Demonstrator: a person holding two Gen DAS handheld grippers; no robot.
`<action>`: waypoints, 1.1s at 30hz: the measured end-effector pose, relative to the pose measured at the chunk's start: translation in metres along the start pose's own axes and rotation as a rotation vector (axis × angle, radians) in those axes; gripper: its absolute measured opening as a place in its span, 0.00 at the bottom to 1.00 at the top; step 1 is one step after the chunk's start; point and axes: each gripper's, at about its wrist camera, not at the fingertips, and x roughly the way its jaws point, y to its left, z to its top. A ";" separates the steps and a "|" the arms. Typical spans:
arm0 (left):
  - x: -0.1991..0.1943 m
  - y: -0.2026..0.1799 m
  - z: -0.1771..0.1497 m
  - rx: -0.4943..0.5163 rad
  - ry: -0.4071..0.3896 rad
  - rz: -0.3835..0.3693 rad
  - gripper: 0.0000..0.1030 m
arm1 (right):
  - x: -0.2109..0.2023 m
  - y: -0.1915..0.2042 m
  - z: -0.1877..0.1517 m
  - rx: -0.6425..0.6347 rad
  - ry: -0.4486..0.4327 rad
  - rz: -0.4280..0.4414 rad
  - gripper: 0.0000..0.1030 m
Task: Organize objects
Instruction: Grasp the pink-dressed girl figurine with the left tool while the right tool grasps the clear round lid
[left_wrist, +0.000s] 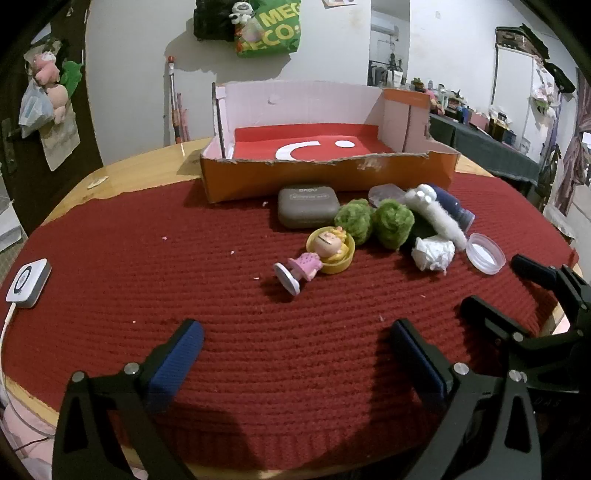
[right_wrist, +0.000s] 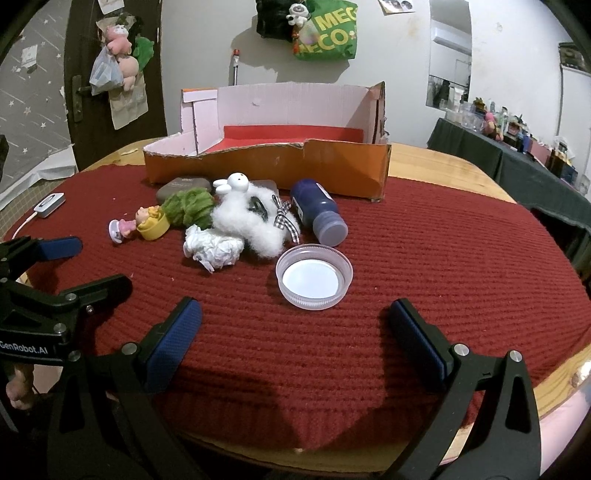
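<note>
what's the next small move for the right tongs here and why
Probably ease the right tongs forward and down onto the clear plastic lid. They are open and empty, the lid lies nearest them, apart from the pile, and the orange box holds no loose item yet.

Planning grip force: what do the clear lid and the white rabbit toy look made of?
Clear lid: seemingly thin translucent plastic, glossy, with a ribbed rim, so probably rigid. White rabbit toy: fluffy, fibrous, matte plush body, likely compressible; its head looks smoother and harder.

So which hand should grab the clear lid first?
Probably the right gripper: the clear lid lies just ahead between its open fingers. From the left gripper it sits far off to the side.
</note>
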 end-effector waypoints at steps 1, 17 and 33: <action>0.000 0.000 0.000 0.000 -0.001 0.000 0.99 | 0.000 0.000 -0.001 0.000 0.000 0.001 1.00; 0.000 0.000 0.003 0.010 -0.001 -0.005 0.87 | -0.002 -0.001 0.003 -0.007 0.015 0.008 0.96; 0.004 0.007 0.014 0.021 0.013 -0.011 0.79 | 0.000 -0.007 0.015 0.000 0.031 0.051 0.66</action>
